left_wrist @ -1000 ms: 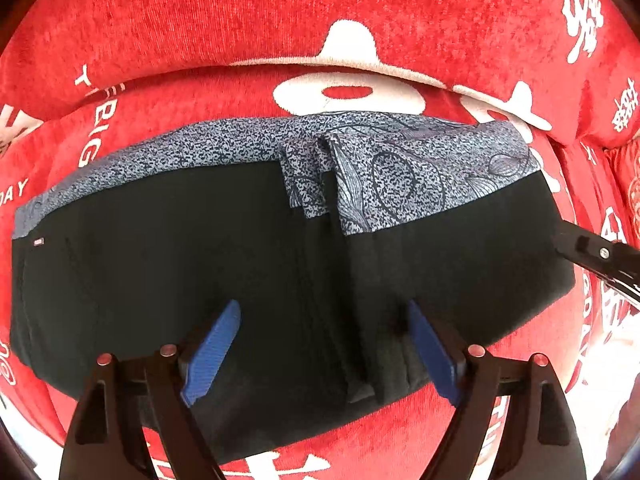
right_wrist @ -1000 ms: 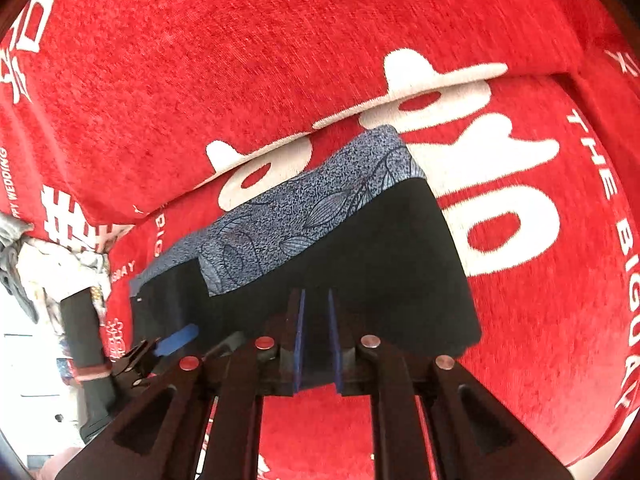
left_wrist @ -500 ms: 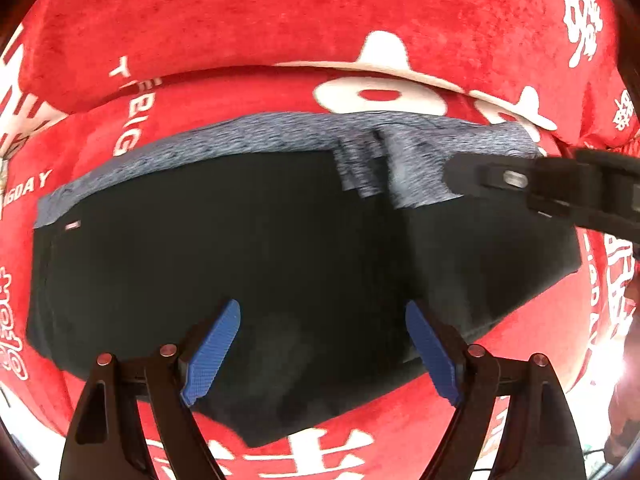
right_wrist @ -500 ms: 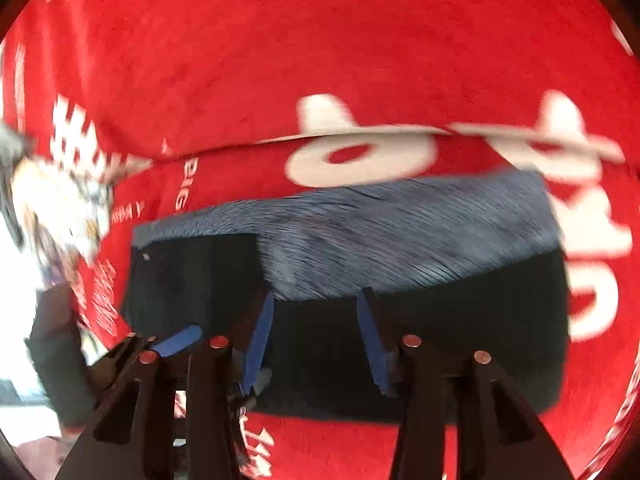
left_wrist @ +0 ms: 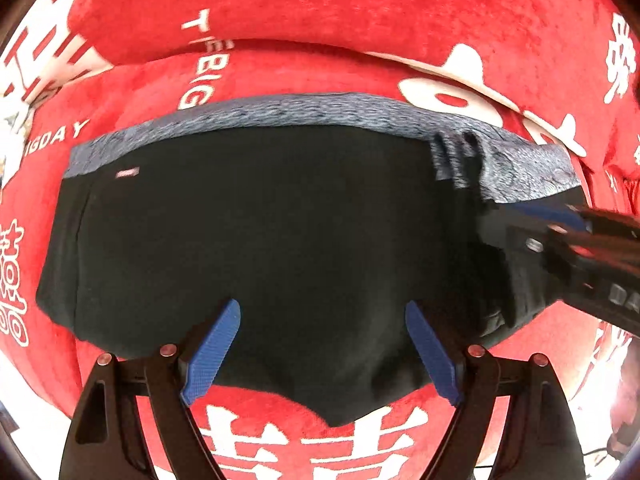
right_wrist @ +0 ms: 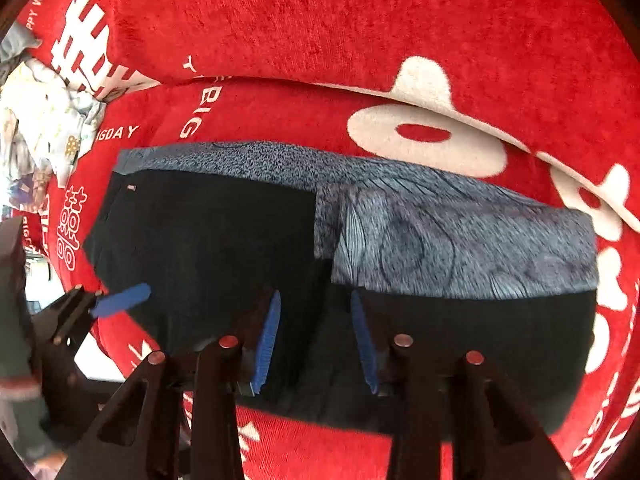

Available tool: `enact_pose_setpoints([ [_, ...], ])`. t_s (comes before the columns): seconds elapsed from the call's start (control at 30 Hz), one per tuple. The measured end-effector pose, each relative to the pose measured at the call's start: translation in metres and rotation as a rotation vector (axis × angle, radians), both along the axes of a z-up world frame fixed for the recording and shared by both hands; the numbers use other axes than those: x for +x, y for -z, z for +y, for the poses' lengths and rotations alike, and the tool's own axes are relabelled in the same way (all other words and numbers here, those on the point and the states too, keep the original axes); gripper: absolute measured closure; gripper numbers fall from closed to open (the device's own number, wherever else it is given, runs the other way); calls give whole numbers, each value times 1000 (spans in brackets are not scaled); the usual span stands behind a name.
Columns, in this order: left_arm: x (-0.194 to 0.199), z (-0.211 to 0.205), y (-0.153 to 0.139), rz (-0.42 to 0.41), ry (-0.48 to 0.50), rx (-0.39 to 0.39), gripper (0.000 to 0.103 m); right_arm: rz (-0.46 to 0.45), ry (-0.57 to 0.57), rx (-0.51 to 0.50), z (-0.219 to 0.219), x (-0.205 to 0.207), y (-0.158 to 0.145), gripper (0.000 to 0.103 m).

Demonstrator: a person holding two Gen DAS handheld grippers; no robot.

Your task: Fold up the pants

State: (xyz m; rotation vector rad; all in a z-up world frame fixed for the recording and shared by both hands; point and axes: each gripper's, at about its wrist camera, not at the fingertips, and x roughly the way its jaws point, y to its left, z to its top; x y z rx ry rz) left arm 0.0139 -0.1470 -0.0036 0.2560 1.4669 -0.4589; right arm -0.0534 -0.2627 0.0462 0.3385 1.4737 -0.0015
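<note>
Pants [right_wrist: 248,248]: black, grey-patterned band, folded once, centre frame on red cover [right_wrist: 360,20]. Left gripper [left_wrist: 320,354]: spread wide, empty. Right gripper [right_wrist: 316,340]: part-open, just closing, nothing pinched. Step: between folds; next needs an edge pinch.

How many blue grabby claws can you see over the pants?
2. The left gripper hangs with its jaws wide open over the black pants. The right gripper has jaws just been closing, apart above the cloth near the grey patterned fold.
</note>
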Motion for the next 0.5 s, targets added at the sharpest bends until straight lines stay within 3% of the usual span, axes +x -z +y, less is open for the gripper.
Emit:
enact_pose_setpoints([
  [0.5,9,71,0,25,-121,9,17,63,-11,-24,29,-11,-8,46],
])
